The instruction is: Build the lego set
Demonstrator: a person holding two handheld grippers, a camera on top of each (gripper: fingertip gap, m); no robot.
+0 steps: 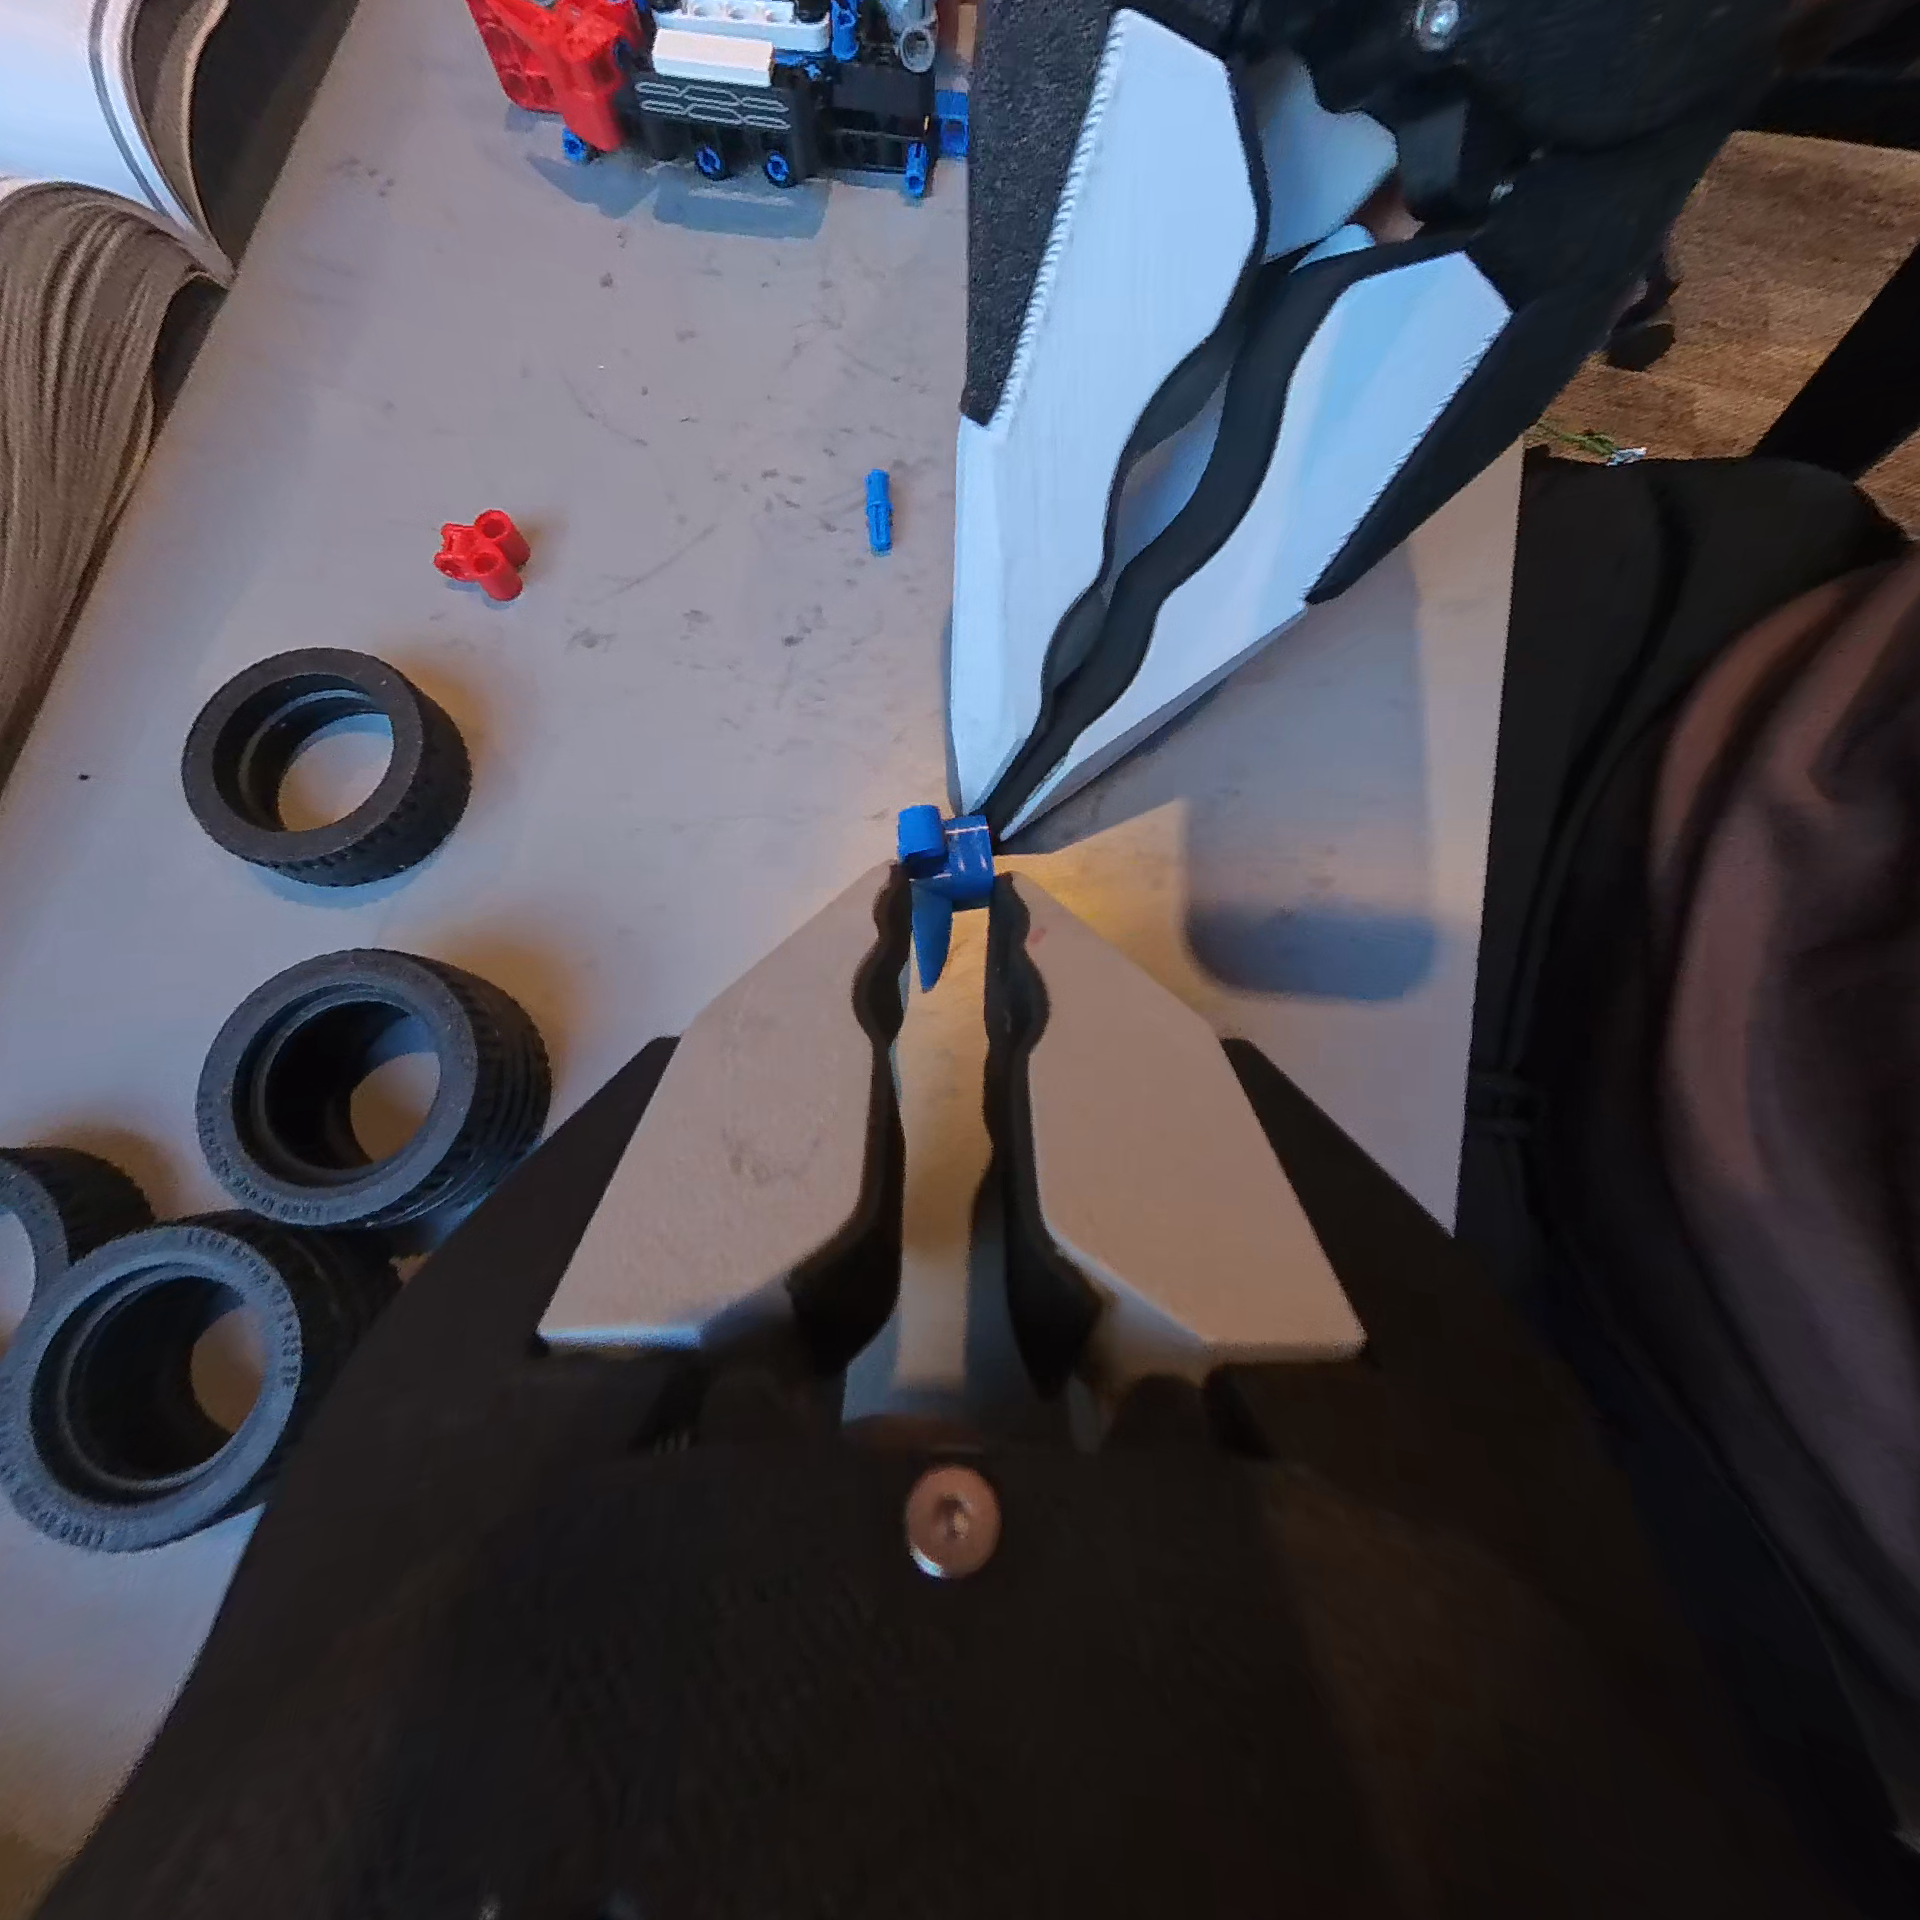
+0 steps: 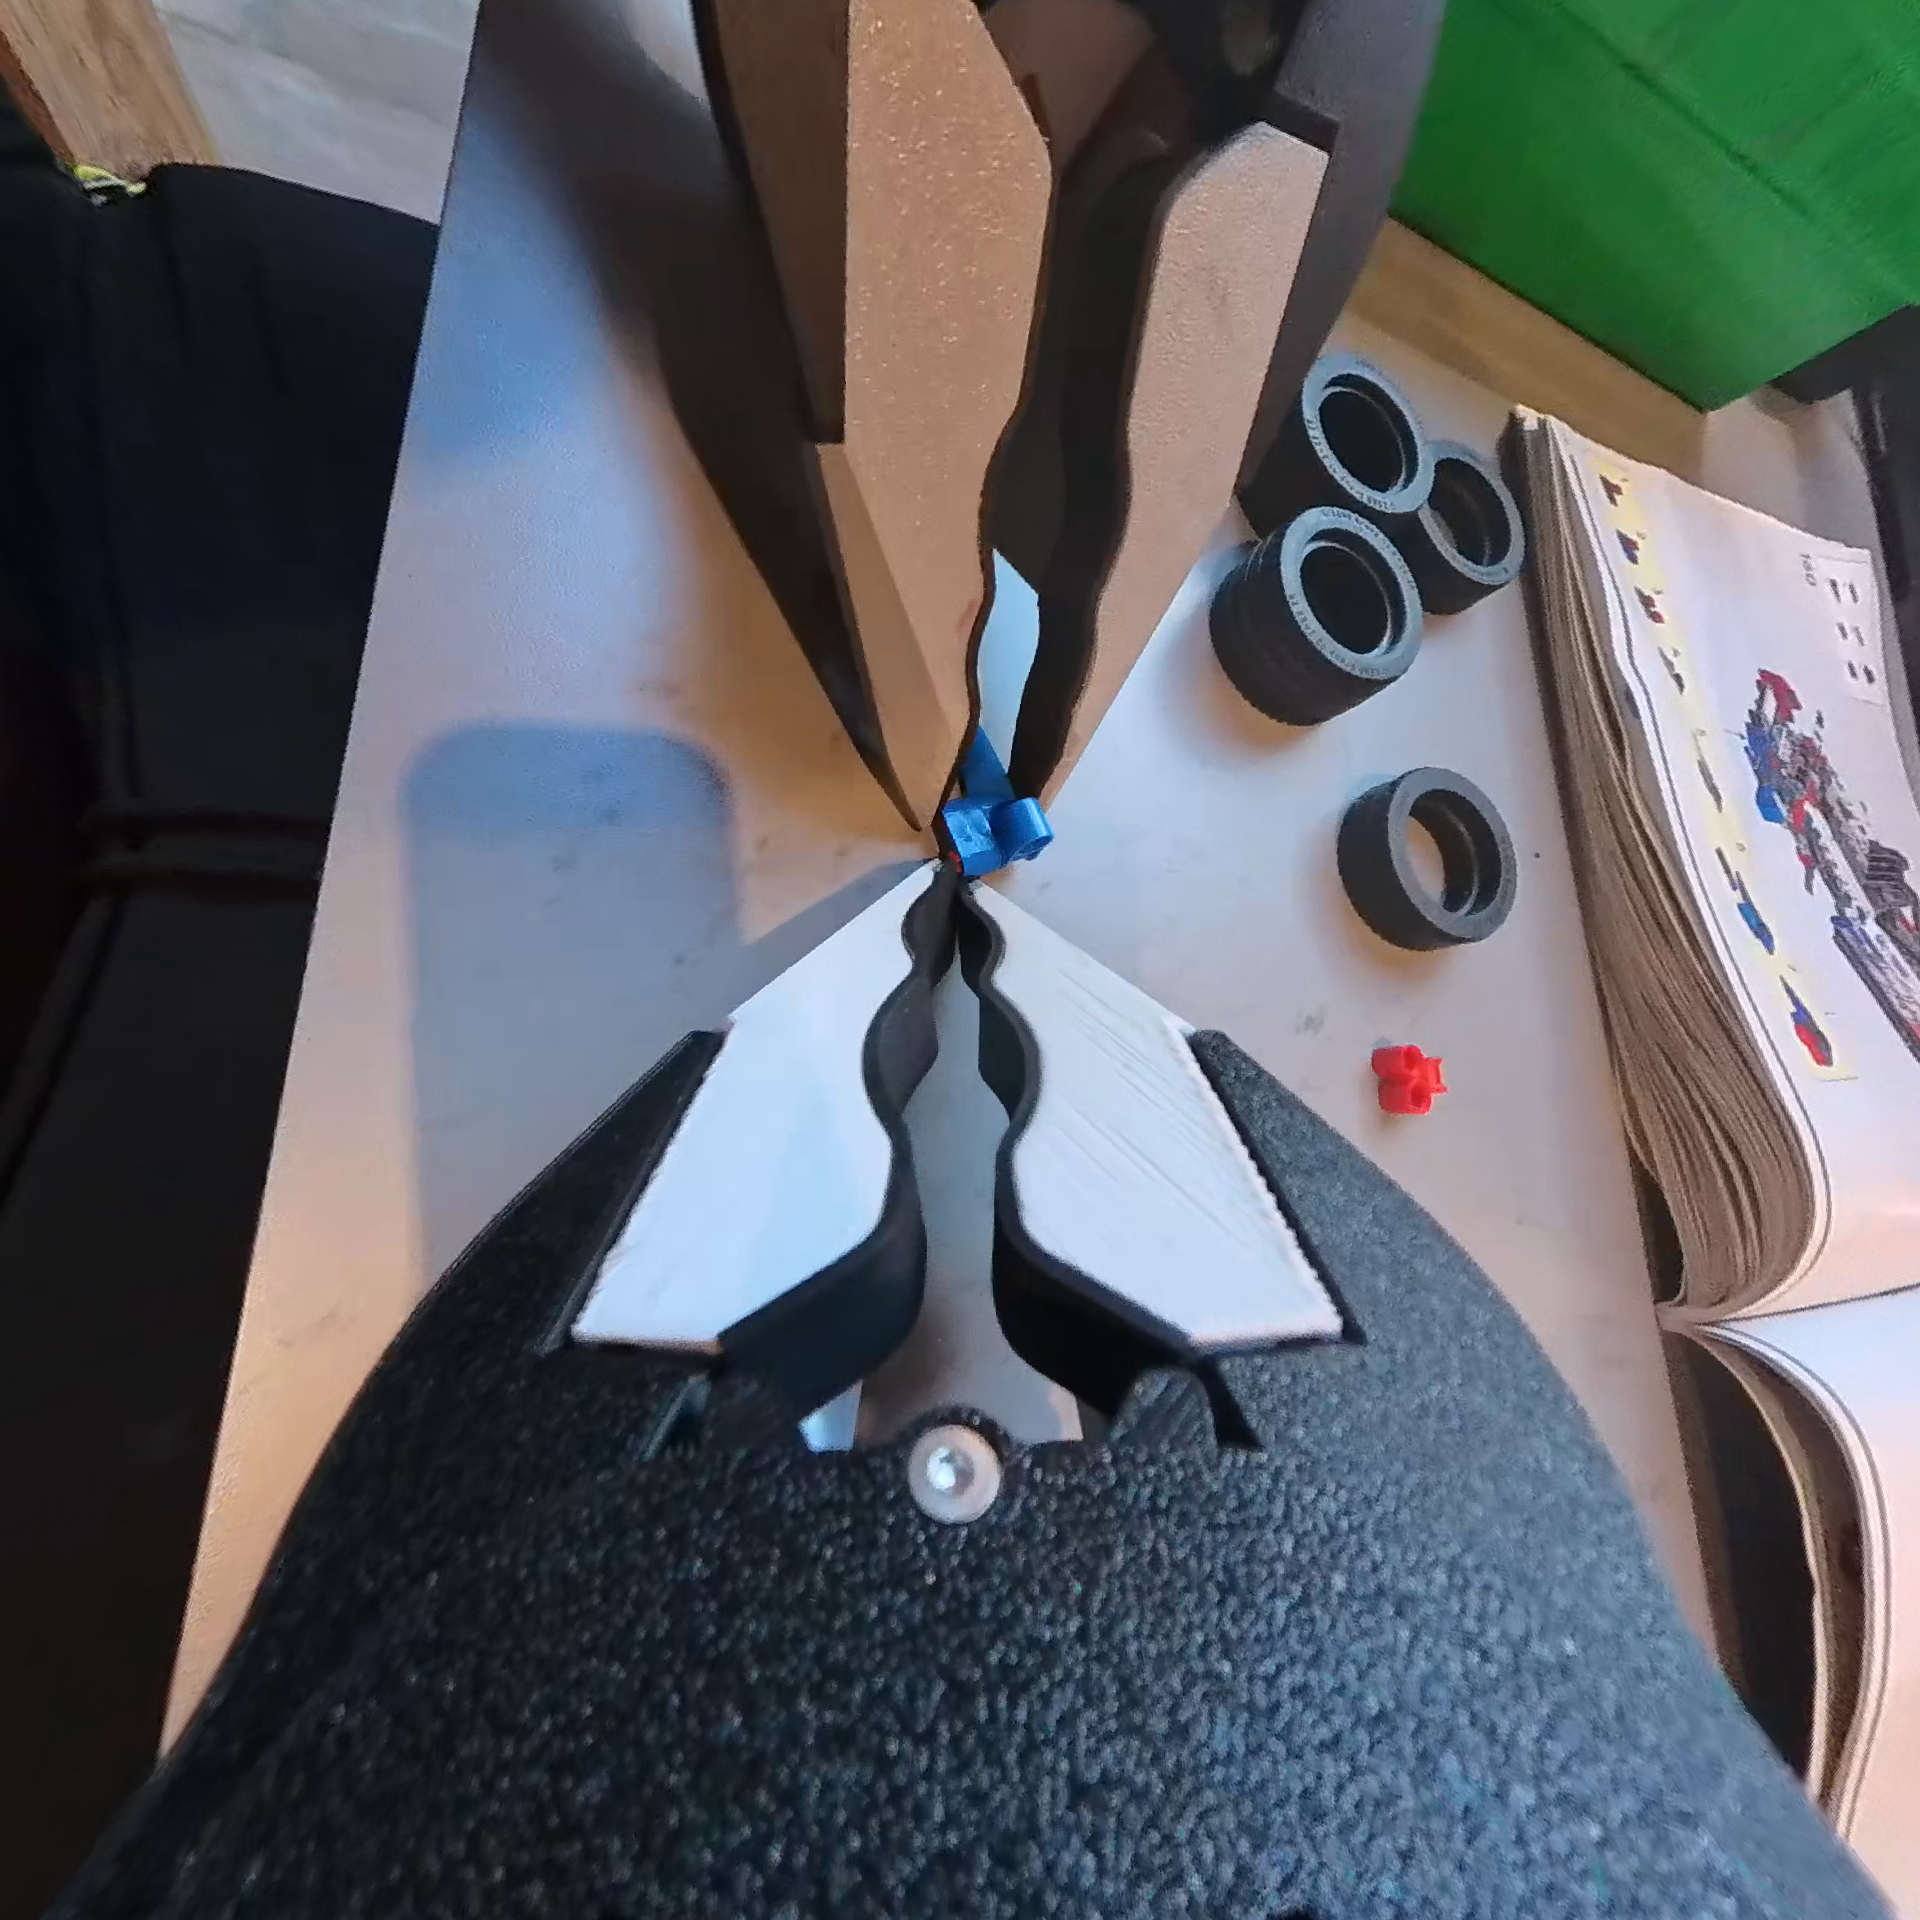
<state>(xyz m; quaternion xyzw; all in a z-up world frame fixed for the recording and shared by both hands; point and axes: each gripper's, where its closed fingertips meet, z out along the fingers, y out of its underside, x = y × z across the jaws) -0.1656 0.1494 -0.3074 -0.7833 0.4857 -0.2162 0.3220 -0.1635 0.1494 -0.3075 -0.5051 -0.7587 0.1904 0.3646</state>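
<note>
My left gripper (image 1: 948, 894) is shut on a small blue Lego connector (image 1: 951, 857) and holds it just above the pale table (image 1: 675, 364). The connector's stem sits between the pads and its round end sticks out to the left. My right gripper (image 2: 954, 888) is shut, and its closed tips touch the near end of the same blue connector (image 2: 987, 831). A tiny red spot shows at that contact; I cannot tell what it is. In the left wrist view the right gripper (image 1: 987, 826) comes in from the upper right. In the right wrist view the left gripper (image 2: 987, 790) comes in from above.
Several black tyres (image 1: 325, 767) lie at the left, with a red connector (image 1: 481, 554) and a blue pin (image 1: 878, 509) beyond. The part-built model (image 1: 717, 83) stands at the far edge. An open instruction booklet (image 2: 1714, 831) and a green box (image 2: 1662, 156) lie beside the tyres. The grippers are tip to tip, or close to it. Both grippers' tips are roughly 15 cm from the part-built model (image 1: 717, 83).
</note>
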